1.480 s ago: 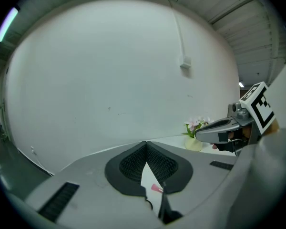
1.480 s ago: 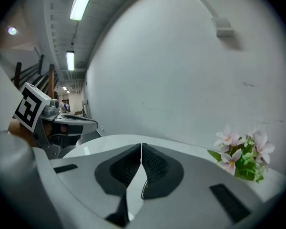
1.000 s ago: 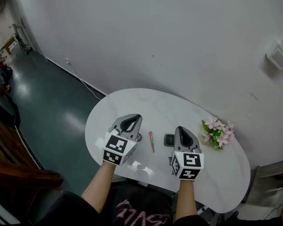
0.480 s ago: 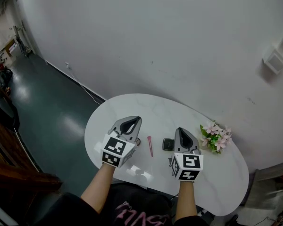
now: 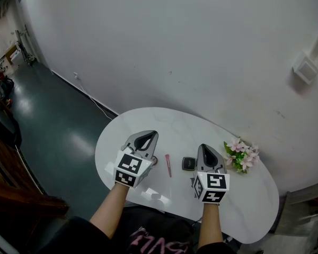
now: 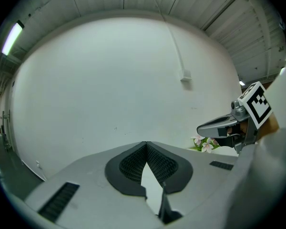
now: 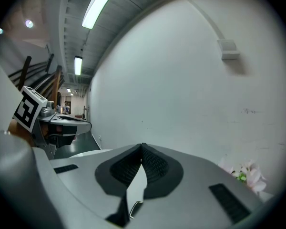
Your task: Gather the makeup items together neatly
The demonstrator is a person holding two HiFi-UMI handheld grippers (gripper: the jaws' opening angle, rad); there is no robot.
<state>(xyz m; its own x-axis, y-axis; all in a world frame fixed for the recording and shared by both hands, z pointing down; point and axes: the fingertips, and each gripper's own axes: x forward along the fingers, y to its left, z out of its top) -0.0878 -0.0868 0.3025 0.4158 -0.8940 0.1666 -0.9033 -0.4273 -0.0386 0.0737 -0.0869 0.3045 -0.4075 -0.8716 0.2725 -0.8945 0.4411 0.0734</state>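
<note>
On the white oval table (image 5: 148,118) lie a thin pink makeup stick (image 5: 168,165) and a small black compact (image 5: 188,163), side by side between my two grippers. A small round item (image 5: 155,160) peeks out beside the left gripper. My left gripper (image 5: 150,133) hovers left of the stick, shut and empty; its pads meet in the left gripper view (image 6: 146,143). My right gripper (image 5: 203,146) is just right of the compact, also shut with nothing held (image 7: 142,146). Through the gap below its jaws a corner of the compact (image 7: 136,208) shows.
A bunch of pink flowers (image 5: 242,153) stands at the table's right side near the white wall. A dark green floor (image 5: 58,126) lies left of the table. A white wall box (image 5: 305,67) is mounted high on the right.
The head view has shifted a little, so the table sits slightly lower in frame. Both grippers stay shut in about the same places beside the stick and compact.
</note>
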